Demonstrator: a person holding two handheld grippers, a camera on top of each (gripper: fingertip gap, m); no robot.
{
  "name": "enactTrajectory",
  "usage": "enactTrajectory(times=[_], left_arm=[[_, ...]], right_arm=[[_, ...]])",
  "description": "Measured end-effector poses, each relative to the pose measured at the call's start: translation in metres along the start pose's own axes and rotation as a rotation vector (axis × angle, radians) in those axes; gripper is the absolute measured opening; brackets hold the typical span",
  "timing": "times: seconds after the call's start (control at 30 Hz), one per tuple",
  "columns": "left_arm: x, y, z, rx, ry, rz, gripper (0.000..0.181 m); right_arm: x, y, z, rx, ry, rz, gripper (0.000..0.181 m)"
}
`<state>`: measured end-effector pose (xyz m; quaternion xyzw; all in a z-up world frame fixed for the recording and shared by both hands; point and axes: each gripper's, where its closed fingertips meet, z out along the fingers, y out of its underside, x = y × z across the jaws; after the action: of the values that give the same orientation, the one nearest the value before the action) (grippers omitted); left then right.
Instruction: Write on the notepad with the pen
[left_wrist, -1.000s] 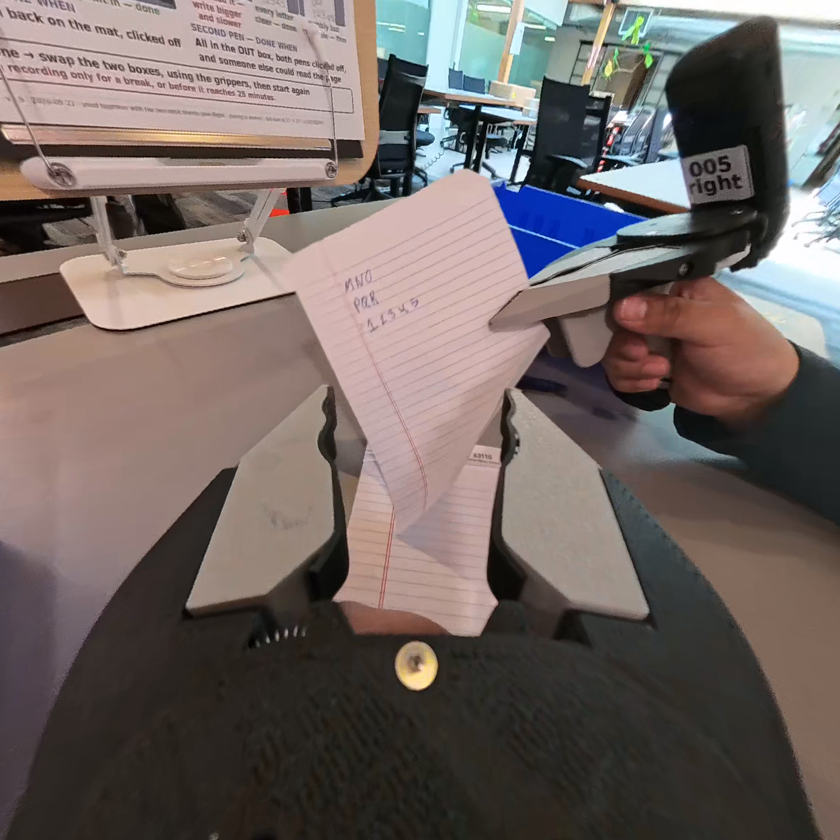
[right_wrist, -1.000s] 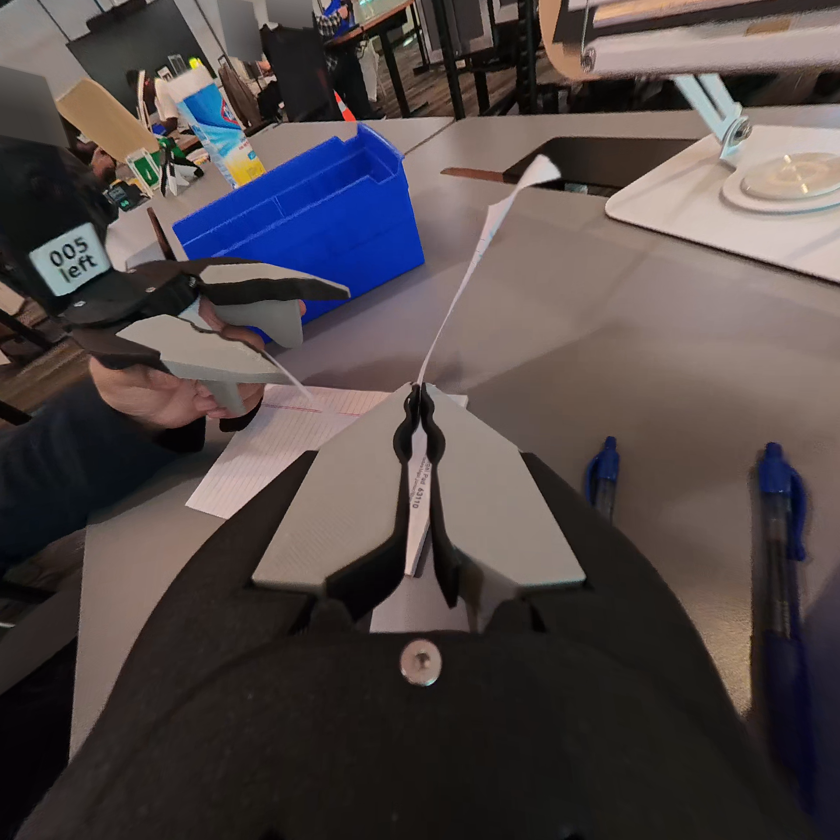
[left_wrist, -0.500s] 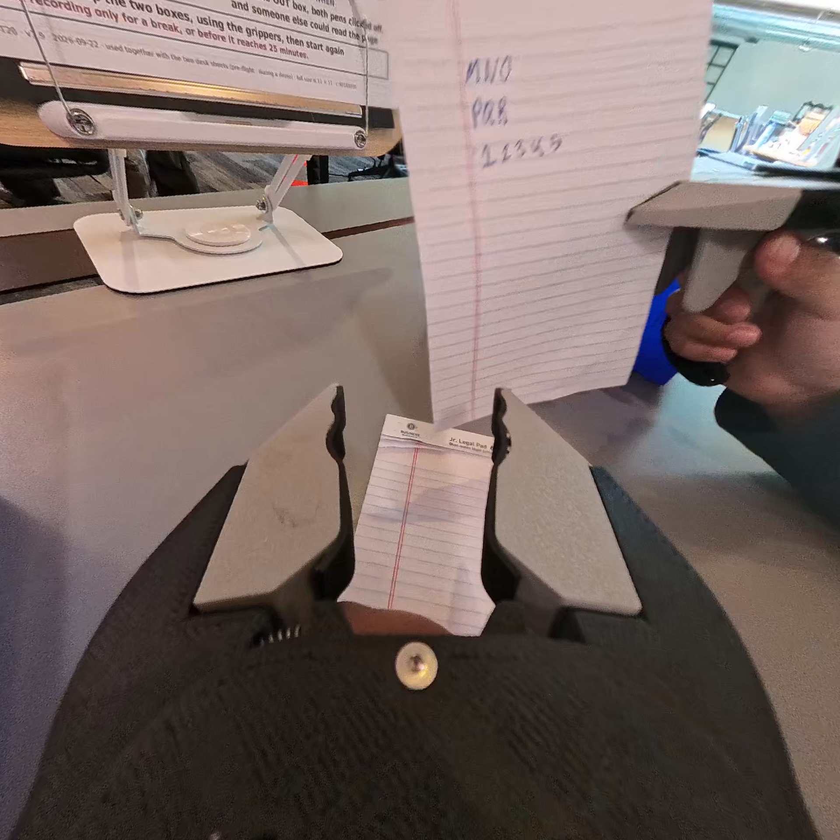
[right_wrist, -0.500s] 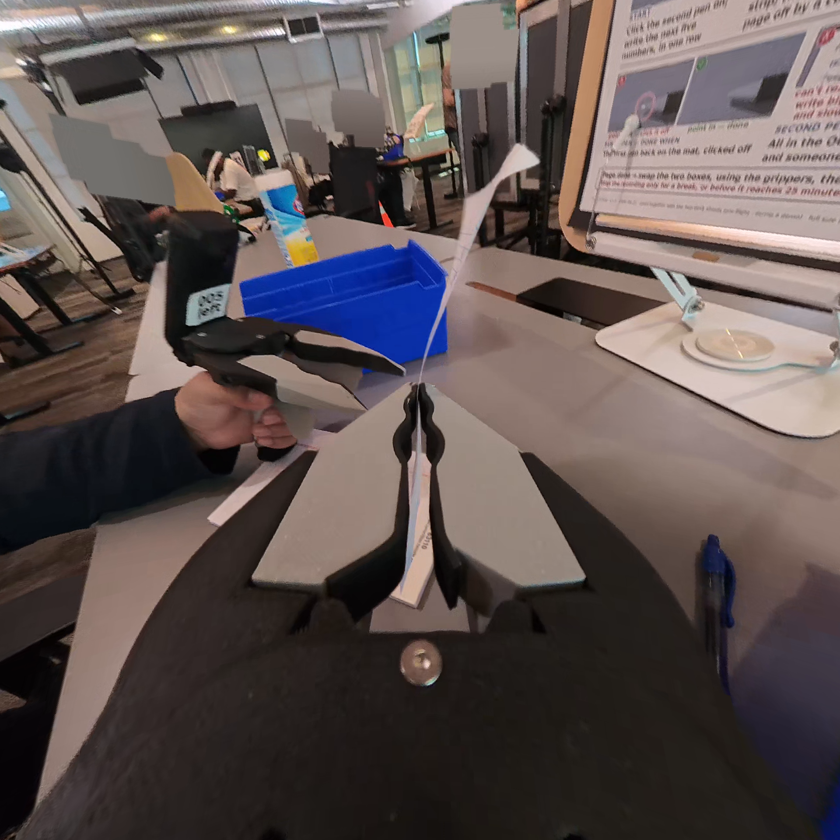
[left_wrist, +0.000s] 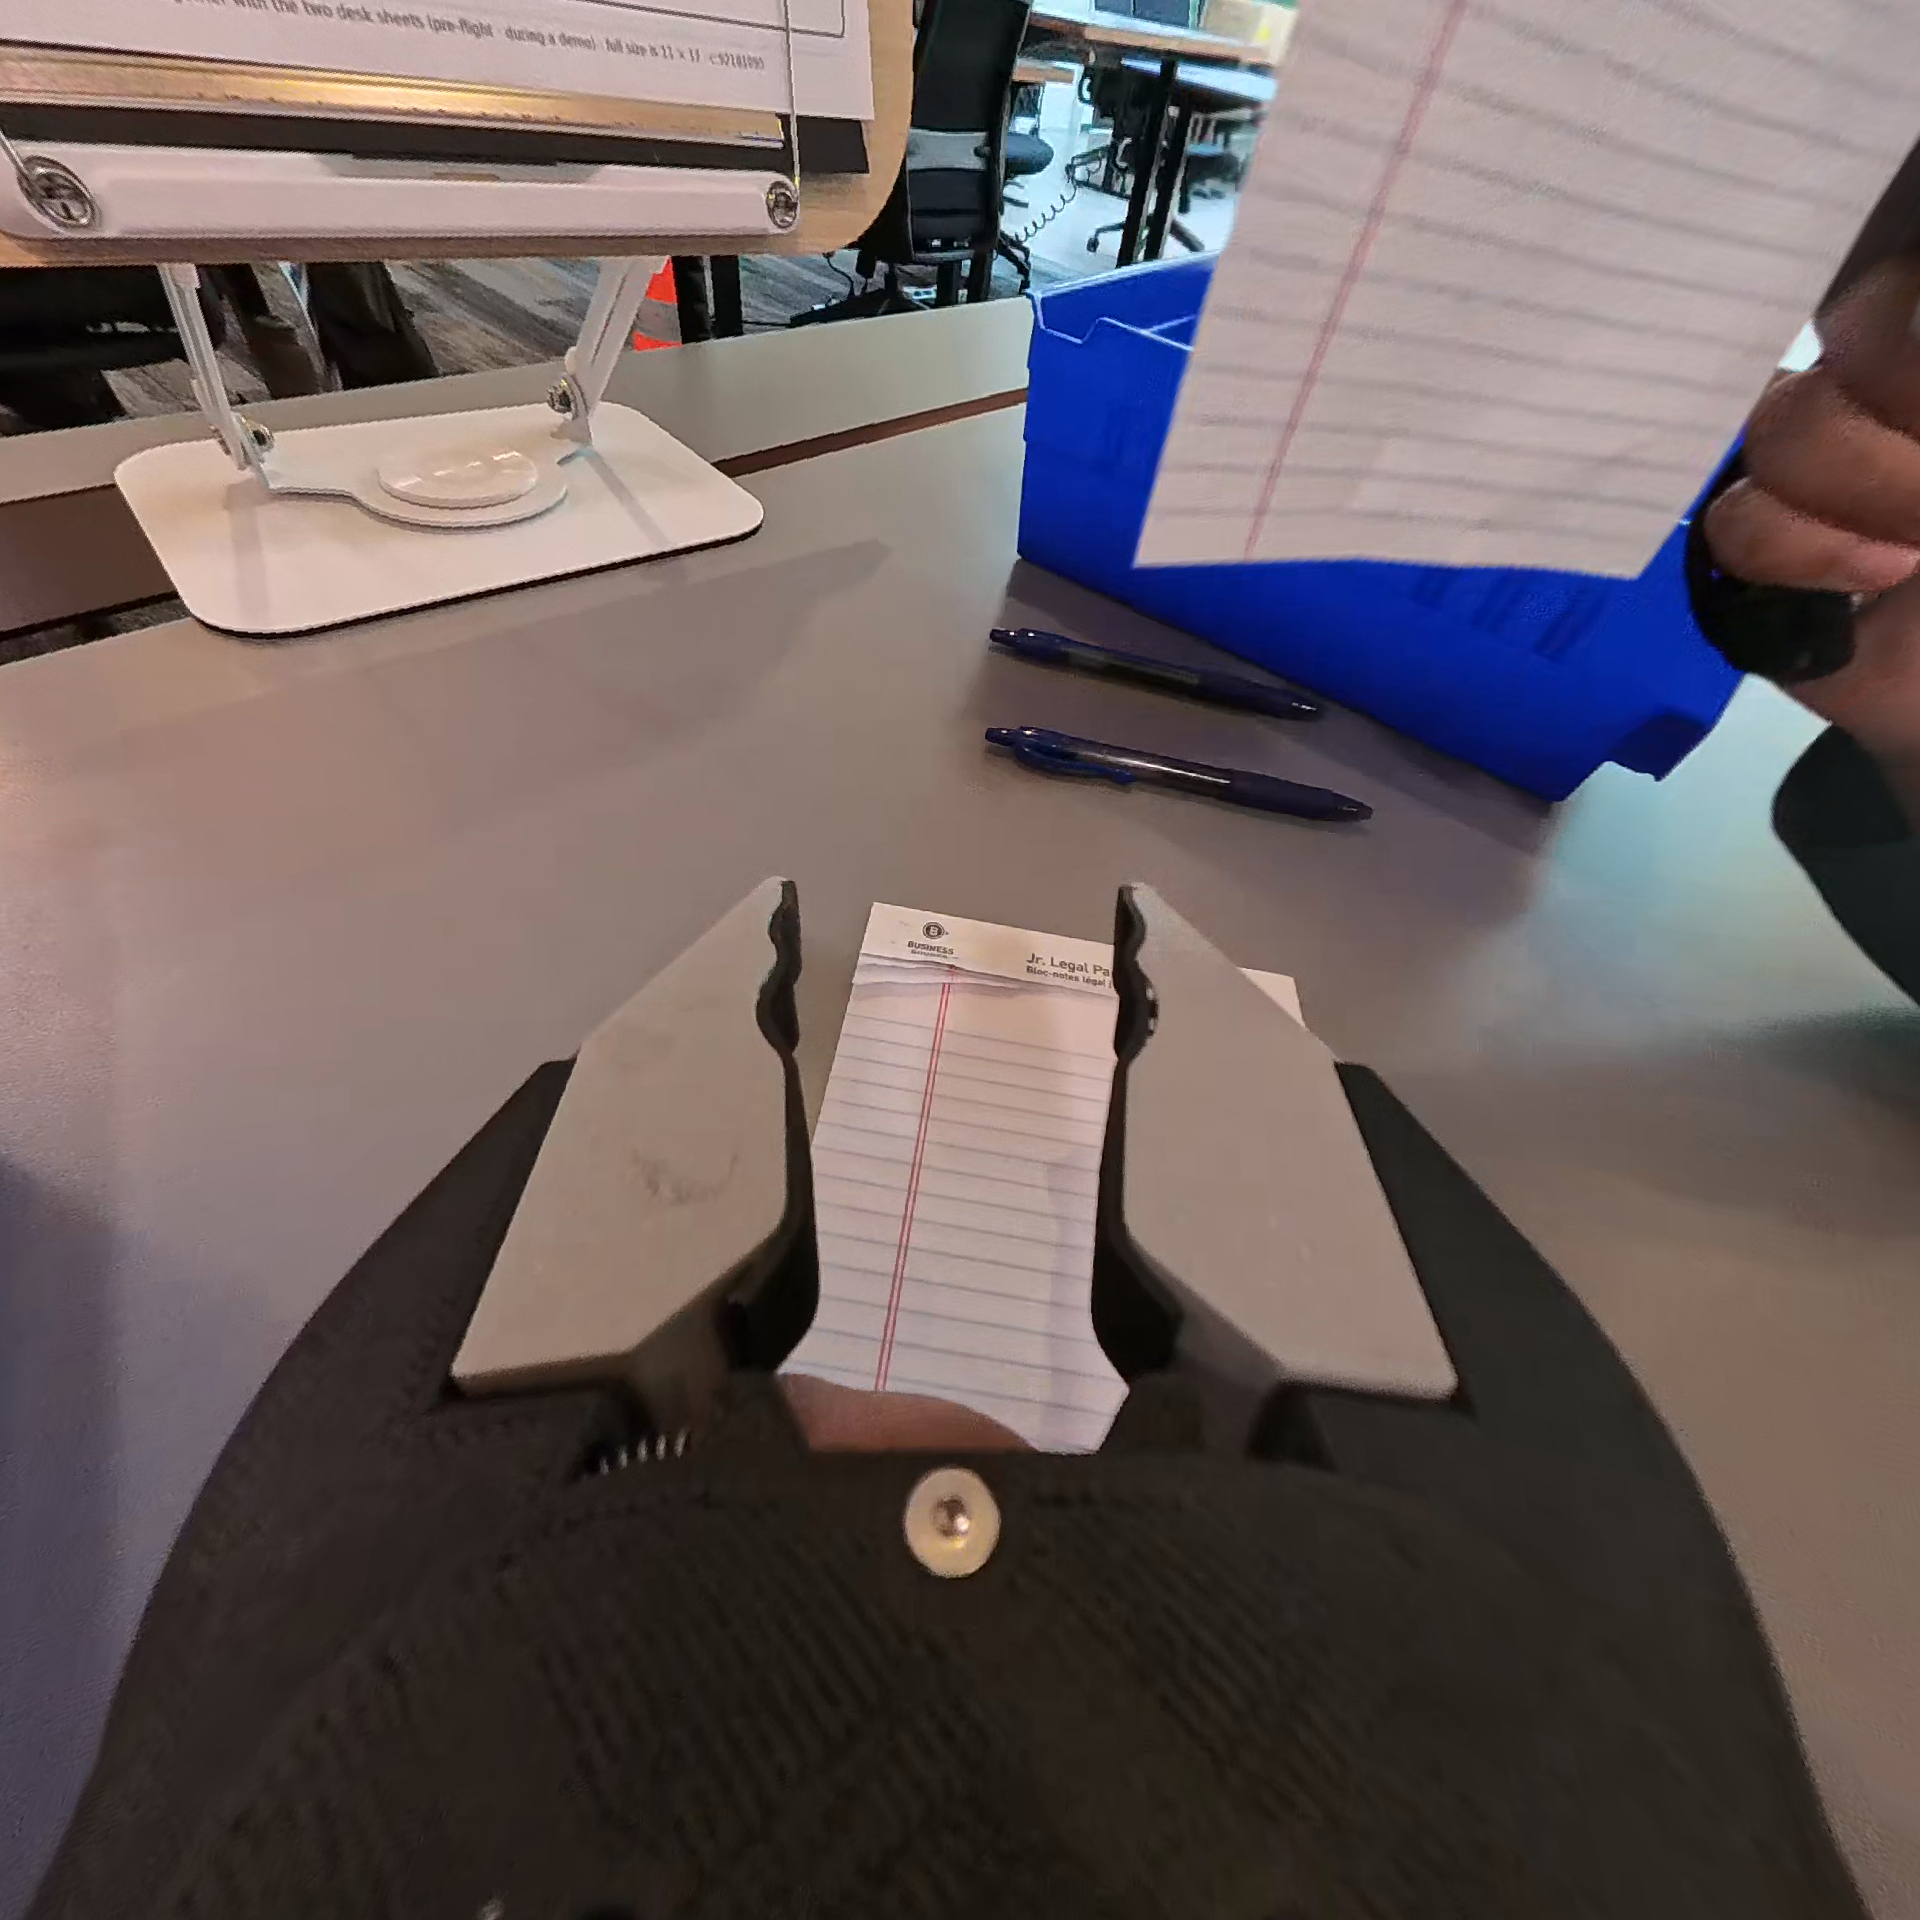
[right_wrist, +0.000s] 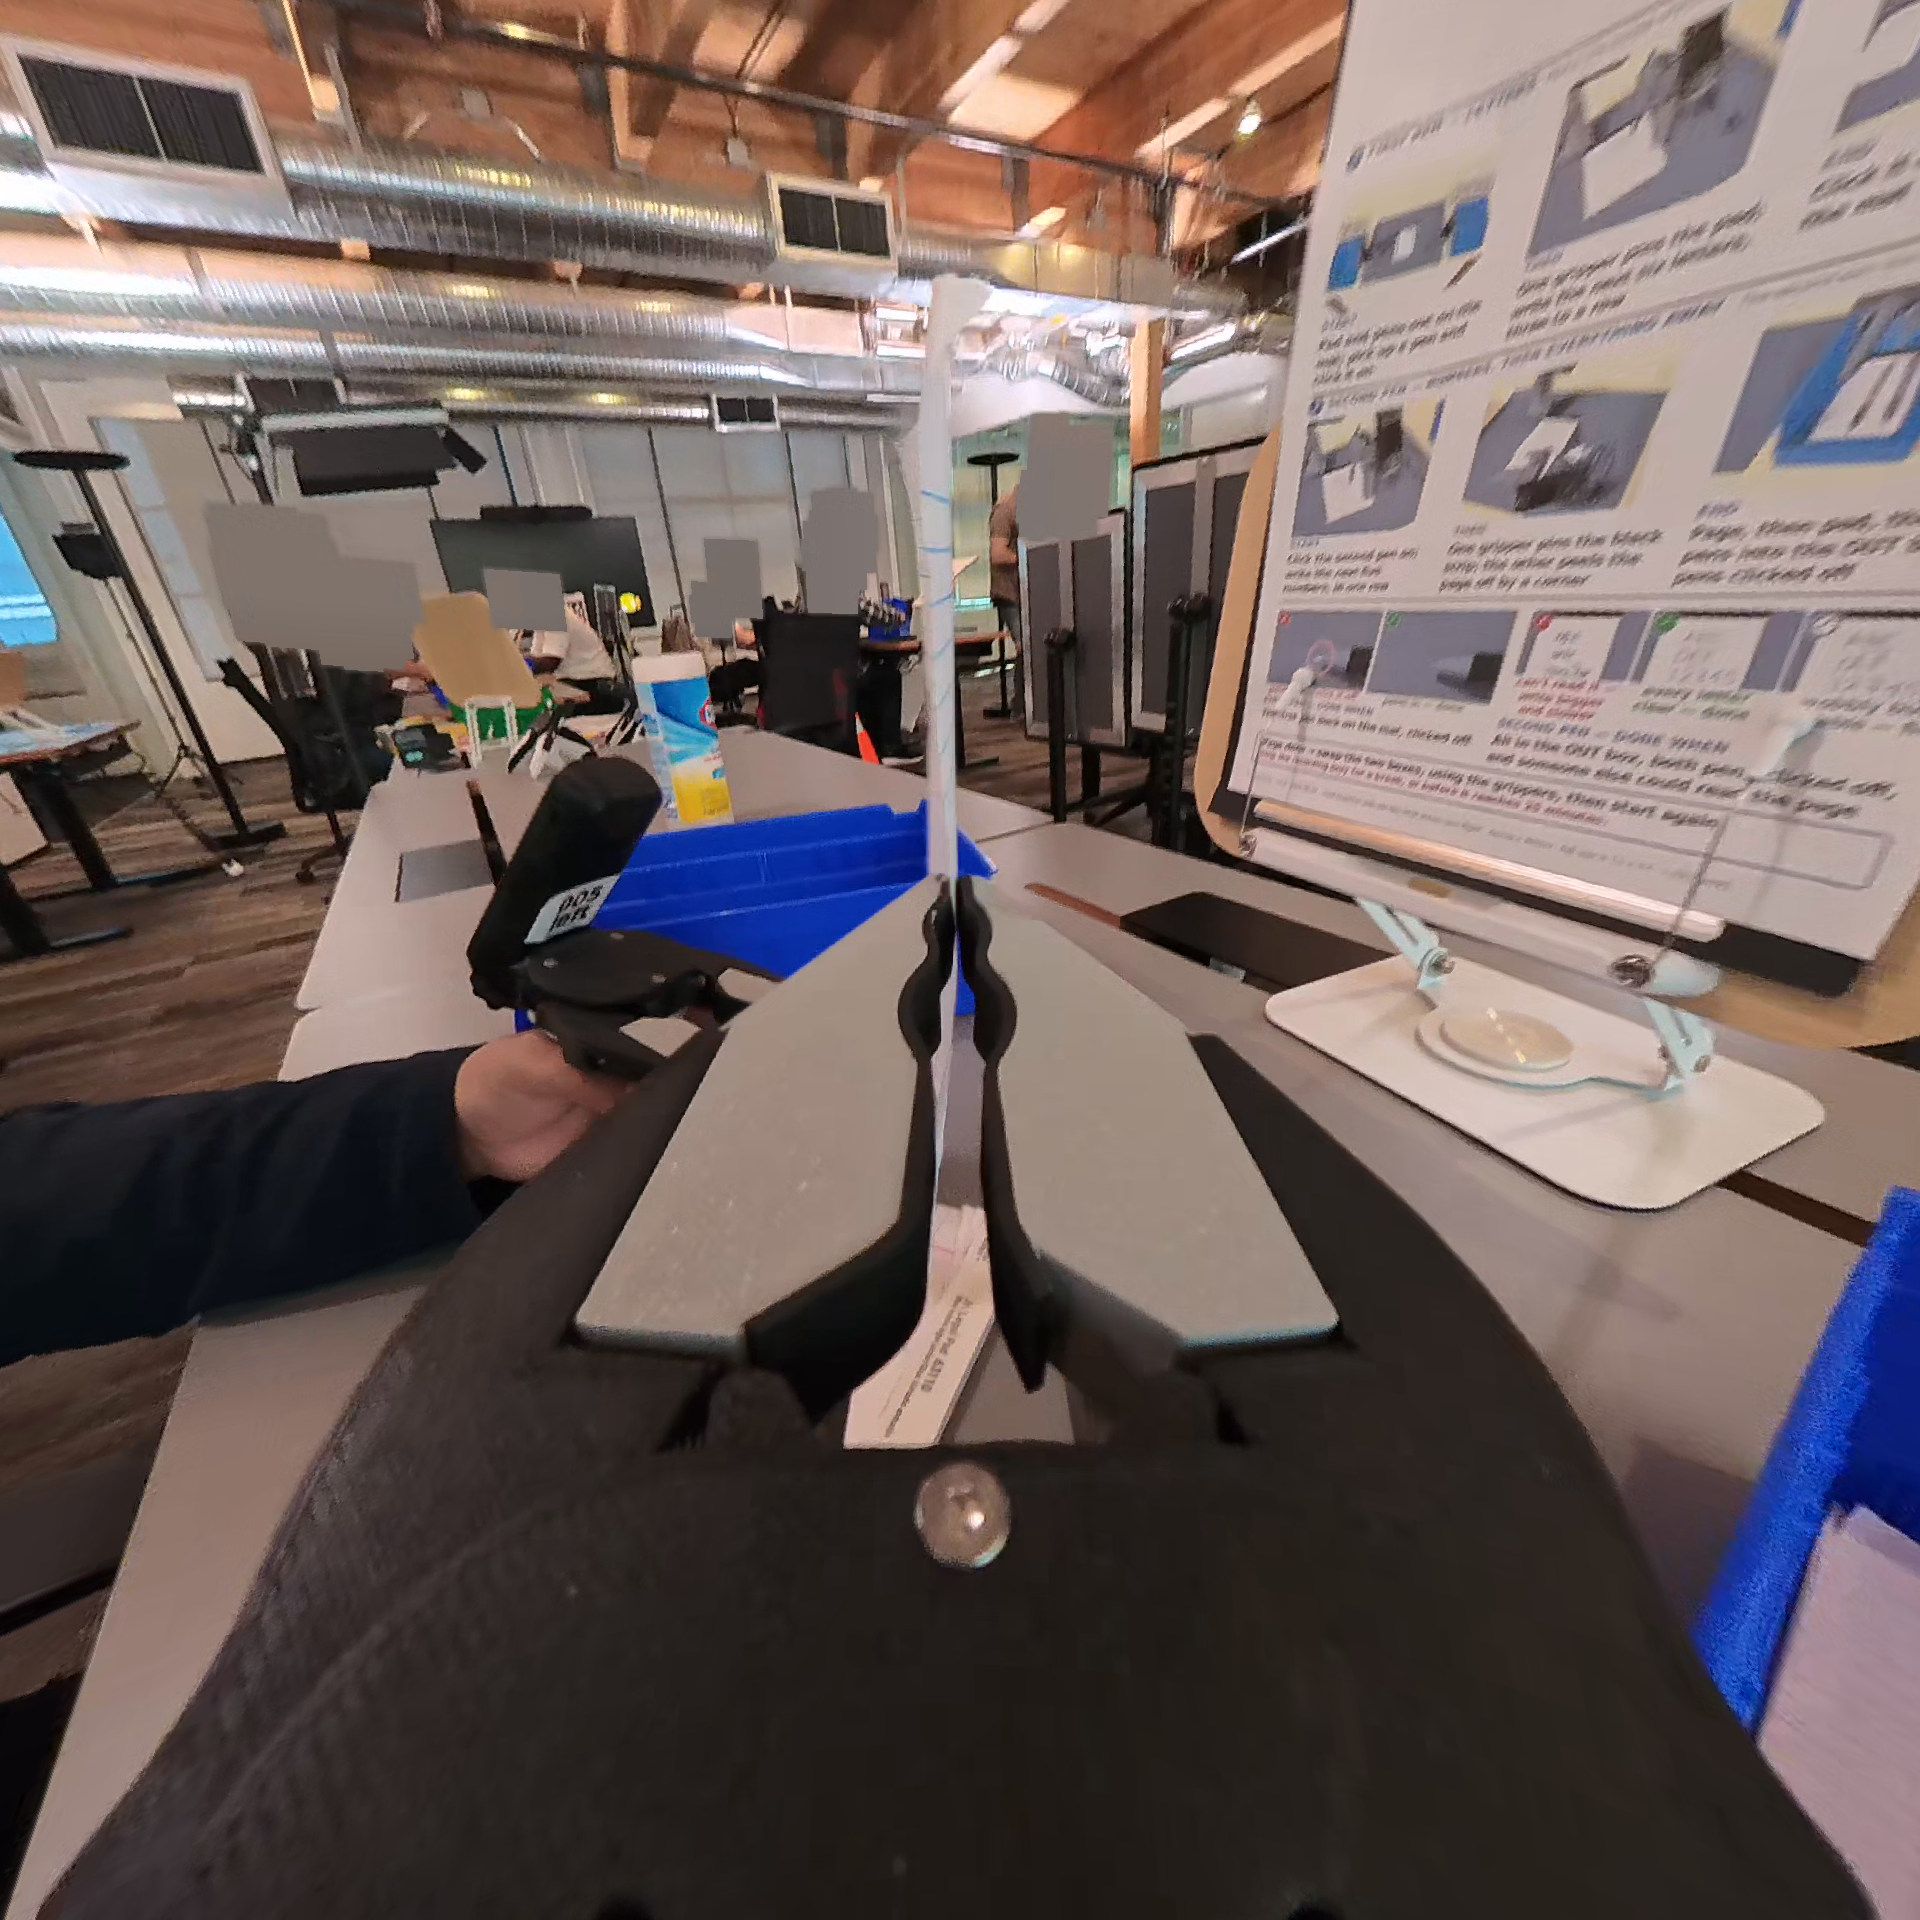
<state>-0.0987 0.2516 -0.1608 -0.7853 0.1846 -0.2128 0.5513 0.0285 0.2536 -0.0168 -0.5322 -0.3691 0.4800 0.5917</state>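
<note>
Left tongs (left_wrist: 956, 971) wide, straddling notepad (left_wrist: 961, 1174) on tabletop (left_wrist: 416, 831). Right tongs (right_wrist: 951, 914) clamp torn sheet (right_wrist: 943, 623) upright. Pens (left_wrist: 1174, 774) lie crosswise ahead-right, nearer right hand.

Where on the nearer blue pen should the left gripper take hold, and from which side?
Probably mid-barrel on the nearer pen, coming straight down from above, with the left gripper turned so its fingers close across the barrel. The pen lies flat on the table, crosswise to the view, clip end left, clear of the farther pen and the notepad.
</note>
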Motion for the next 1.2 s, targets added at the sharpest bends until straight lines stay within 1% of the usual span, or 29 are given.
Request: enactTrajectory(times=[0.17, 0.3, 0.53, 0.67, 0.83, 0.9, 1.03, 1.1, 1.2], left_arm=[[0.0, 0.001, 0.001, -0.005, 0.003, -0.005, 0.059], [0.001, 0.002, 0.001, -0.011, 0.002, 0.001, 0.058], [0.0, 0.002, 0.002, -0.014, 0.005, -0.008, 0.058], [0.001, 0.003, 0.002, -0.017, 0.005, -0.002, 0.058], [0.001, 0.003, 0.002, -0.018, 0.006, 0.001, 0.057], [0.001, 0.003, 0.002, -0.018, 0.007, 0.002, 0.057], [0.002, 0.004, 0.003, -0.024, 0.009, 0.002, 0.057], [0.002, 0.004, 0.003, -0.024, 0.011, 0.001, 0.057], [0.002, 0.004, 0.003, -0.024, 0.012, 0.0, 0.057]], right_arm=[[0.013, -0.019, -0.018, 0.073, 0.032, 0.029, 0.0], [0.015, -0.034, -0.03, 0.134, 0.027, 0.05, 0.0], [0.016, -0.053, -0.048, 0.194, 0.048, 0.023, 0.0], [0.029, -0.061, -0.064, 0.227, 0.096, 0.032, 0.0], [0.054, -0.076, -0.097, 0.28, 0.199, 0.045, 0.0], [0.064, -0.077, -0.111, 0.271, 0.239, 0.056, 0.0], [0.098, -0.072, -0.144, 0.231, 0.387, 0.074, 0.0], [0.116, -0.063, -0.155, 0.175, 0.457, 0.087, 0.0], [0.139, -0.041, -0.16, 0.048, 0.519, 0.11, 0.0]])
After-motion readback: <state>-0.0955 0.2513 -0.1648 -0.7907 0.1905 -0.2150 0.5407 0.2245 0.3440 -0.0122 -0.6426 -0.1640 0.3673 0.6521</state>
